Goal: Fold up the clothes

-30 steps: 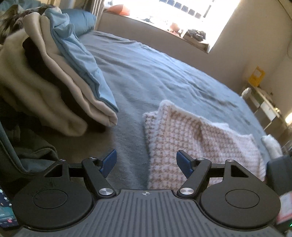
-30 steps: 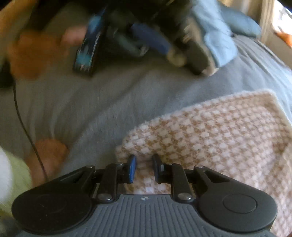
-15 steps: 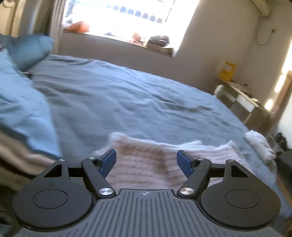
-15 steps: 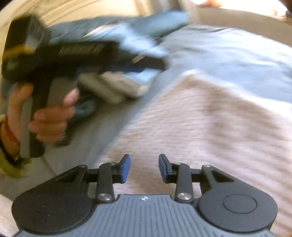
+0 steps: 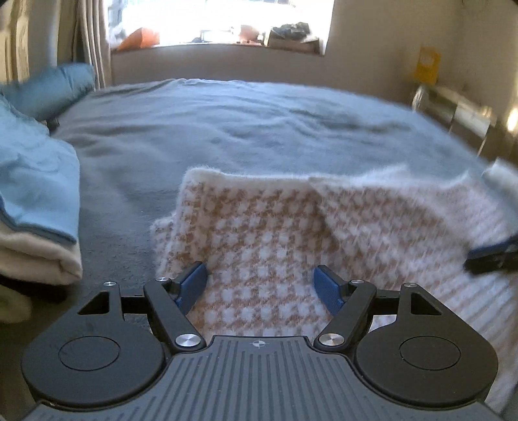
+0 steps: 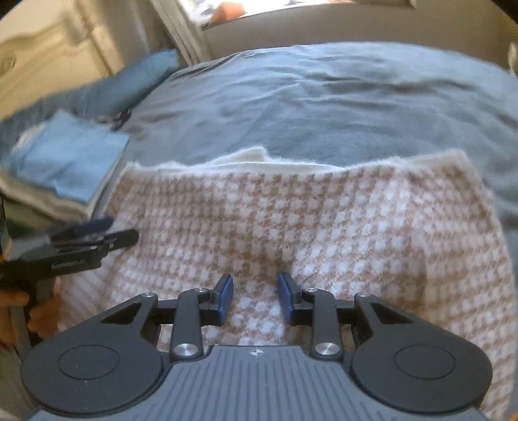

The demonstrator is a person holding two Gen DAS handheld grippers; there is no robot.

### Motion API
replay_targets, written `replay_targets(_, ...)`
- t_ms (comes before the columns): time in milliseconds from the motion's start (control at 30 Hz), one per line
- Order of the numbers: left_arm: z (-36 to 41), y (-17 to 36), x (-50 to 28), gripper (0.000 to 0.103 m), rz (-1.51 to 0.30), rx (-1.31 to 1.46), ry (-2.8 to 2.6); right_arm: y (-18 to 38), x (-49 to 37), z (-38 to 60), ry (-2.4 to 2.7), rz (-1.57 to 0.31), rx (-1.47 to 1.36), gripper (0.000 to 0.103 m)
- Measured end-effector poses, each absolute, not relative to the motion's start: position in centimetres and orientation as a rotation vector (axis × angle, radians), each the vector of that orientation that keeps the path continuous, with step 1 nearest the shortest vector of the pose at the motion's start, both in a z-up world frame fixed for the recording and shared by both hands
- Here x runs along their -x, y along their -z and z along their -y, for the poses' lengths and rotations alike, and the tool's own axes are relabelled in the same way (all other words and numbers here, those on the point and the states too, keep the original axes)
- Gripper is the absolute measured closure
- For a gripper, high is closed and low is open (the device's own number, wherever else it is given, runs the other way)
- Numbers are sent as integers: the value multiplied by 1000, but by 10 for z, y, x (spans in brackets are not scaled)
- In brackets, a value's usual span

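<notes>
Already a stack of folded blue and cream clothes (image 5: 39, 207) sits aside. Both the left gripper (image 5: 260, 285), wide open, and the right gripper (image 6: 255, 296), jaws just narrowing, hover empty over the tan-and-white houndstooth knit garment (image 6: 291, 220), partly folded on the grey bed (image 5: 226, 123).

Blue-grey bed (image 5: 259, 129) — bright window (image 5: 220, 19), beige walls (image 5: 388, 42).

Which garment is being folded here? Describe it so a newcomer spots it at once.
On the grey-blue bed, right of the folded stack topped by light blue cloth, lies a fuzzy knit garment. Its tan-and-white houndstooth check is the only pattern among plain fabrics.
</notes>
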State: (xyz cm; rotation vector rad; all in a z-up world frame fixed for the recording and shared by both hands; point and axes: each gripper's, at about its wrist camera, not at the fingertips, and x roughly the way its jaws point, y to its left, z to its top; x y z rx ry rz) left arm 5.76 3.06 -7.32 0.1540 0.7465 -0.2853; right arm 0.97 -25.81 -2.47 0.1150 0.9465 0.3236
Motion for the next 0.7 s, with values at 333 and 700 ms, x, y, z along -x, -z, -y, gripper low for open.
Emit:
replay_targets(333, -22, 66, -55, 18, -836, -121, 153, 35, -16, 243, -305, -943, -156, 67)
replay_targets(700, -4, 68, -53, 2, -778, -278, 132, 31, -27, 249, -336, -981, -207, 58)
